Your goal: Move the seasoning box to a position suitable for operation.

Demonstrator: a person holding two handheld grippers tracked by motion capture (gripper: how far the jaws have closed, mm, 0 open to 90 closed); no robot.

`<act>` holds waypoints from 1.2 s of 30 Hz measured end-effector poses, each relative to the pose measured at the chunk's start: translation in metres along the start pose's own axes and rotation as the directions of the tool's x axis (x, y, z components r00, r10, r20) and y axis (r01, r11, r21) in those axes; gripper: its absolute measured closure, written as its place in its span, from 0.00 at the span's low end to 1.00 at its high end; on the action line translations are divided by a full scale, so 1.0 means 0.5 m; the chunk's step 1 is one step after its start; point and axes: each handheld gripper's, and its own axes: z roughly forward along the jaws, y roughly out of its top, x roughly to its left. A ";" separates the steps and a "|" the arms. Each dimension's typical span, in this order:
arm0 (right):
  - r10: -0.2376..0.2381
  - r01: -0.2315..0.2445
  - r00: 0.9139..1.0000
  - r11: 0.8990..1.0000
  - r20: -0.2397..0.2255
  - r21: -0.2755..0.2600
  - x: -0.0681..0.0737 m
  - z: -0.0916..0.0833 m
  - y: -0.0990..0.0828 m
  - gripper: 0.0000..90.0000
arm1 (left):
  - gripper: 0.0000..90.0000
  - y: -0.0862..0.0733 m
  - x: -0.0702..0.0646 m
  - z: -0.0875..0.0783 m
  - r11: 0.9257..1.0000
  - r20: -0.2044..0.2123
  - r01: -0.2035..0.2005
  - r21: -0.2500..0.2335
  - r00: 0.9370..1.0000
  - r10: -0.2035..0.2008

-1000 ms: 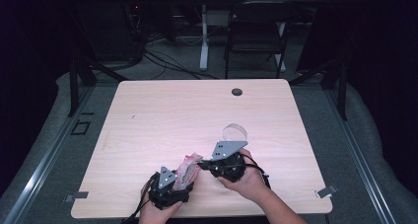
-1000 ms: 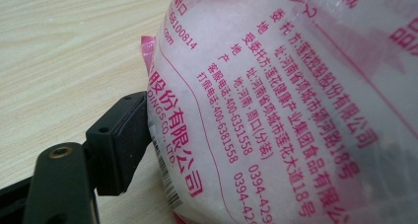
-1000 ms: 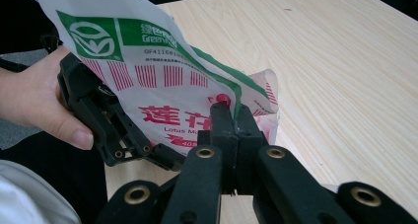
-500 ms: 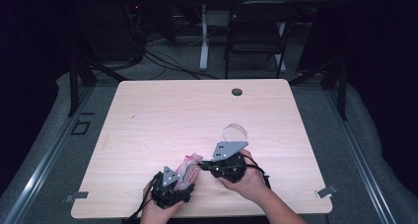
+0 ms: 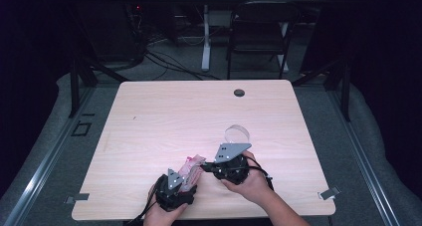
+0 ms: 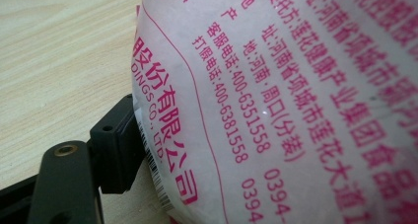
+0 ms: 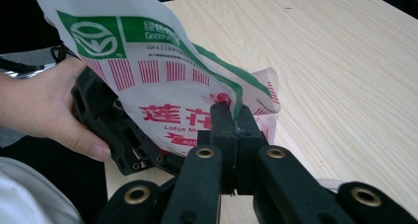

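Observation:
A white plastic packet (image 5: 192, 166) with pink print and a green stripe is held between both grippers near the table's front edge. My left gripper (image 5: 187, 180) grips its lower part. In the left gripper view one black finger (image 6: 116, 145) presses on the packet (image 6: 296, 86), and the other jaw is hidden behind it. My right gripper (image 5: 204, 167) comes in from the right. Its jaws (image 7: 235, 118) are shut on the packet's (image 7: 162, 71) folded edge. Behind the packet, a hand holds the left gripper (image 7: 113, 128).
A clear round object (image 5: 237, 134) lies on the wooden table (image 5: 199, 111) just beyond the right gripper. A dark grommet (image 5: 239, 92) sits near the far edge. A chair (image 5: 259, 32) and cables stand beyond the table.
The left gripper has edged slightly to the right with the packet. The right gripper has stayed put.

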 end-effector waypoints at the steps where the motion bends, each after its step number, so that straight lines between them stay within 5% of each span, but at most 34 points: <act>1: 0.000 0.000 1.000 1.000 0.001 0.000 0.000 0.000 0.000 1.00 | 0.28 -0.001 0.000 0.000 1.000 -0.002 0.002 -0.004 1.000 -0.002; 19: -0.003 0.003 1.000 1.000 0.008 0.000 0.001 0.000 -0.001 1.00 | 0.47 -0.012 -0.008 -0.004 0.998 -0.043 0.027 -0.064 0.999 -0.030; 31: 0.001 -0.001 1.000 1.000 0.003 -0.009 -0.002 -0.005 -0.001 1.00 | 0.57 -0.003 -0.001 -0.011 0.998 -0.021 0.029 -0.054 0.999 -0.030; 36: 0.002 -0.002 1.000 1.000 0.011 -0.017 -0.004 -0.010 -0.001 0.98 | 0.59 0.006 0.003 -0.017 1.000 -0.016 0.000 -0.028 1.000 -0.001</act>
